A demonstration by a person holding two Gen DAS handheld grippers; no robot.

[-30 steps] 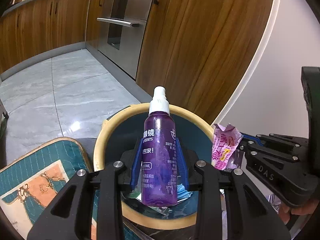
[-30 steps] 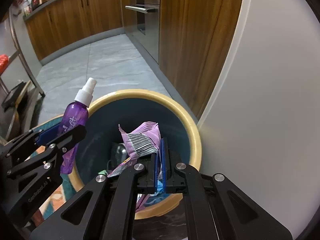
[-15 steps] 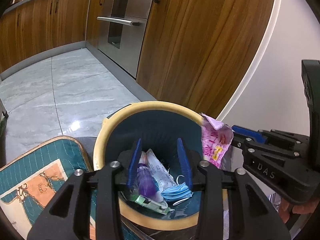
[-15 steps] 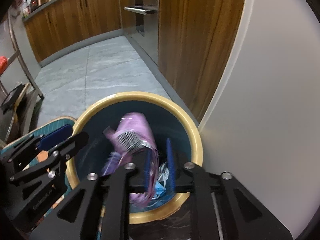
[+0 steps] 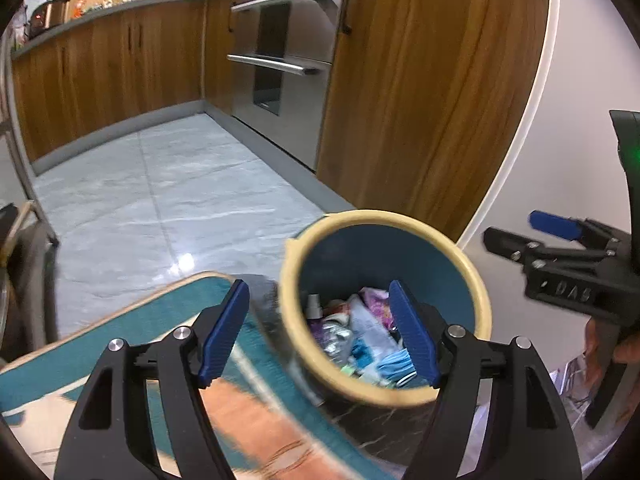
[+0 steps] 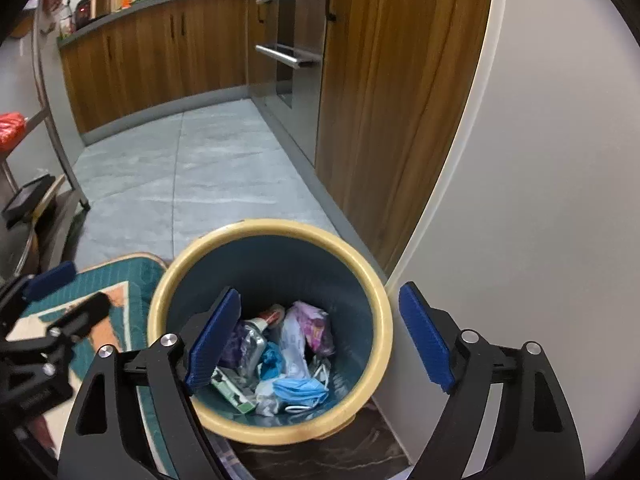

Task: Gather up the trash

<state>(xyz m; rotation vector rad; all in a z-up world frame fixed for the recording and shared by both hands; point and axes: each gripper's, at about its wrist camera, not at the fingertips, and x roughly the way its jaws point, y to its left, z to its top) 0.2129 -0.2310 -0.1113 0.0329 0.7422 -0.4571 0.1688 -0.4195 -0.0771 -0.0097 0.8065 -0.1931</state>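
Observation:
A round bin with a cream rim (image 6: 360, 268) and dark blue inside stands on the floor by a white wall; it also shows in the left wrist view (image 5: 476, 280). Inside lie the purple spray bottle (image 6: 234, 342), the pink wrapper (image 6: 316, 326), a blue face mask (image 6: 300, 390) and other scraps. My right gripper (image 6: 320, 338) is open and empty above the bin. My left gripper (image 5: 320, 334) is open and empty above the bin's left rim. The bottle (image 5: 318, 326) and wrapper (image 5: 376, 306) also show in the left wrist view.
A teal and orange cushion (image 5: 120, 340) lies left of the bin. Wooden cabinets (image 6: 160, 56) and a steel oven (image 5: 288, 68) line the far side. A grey tiled floor (image 6: 200, 160) stretches behind. A metal rack leg (image 6: 60, 128) stands at the left.
Both grippers opened. The purple bottle and the pink wrapper dropped into the bin. Both grippers have lifted back, and the left one has shifted left.

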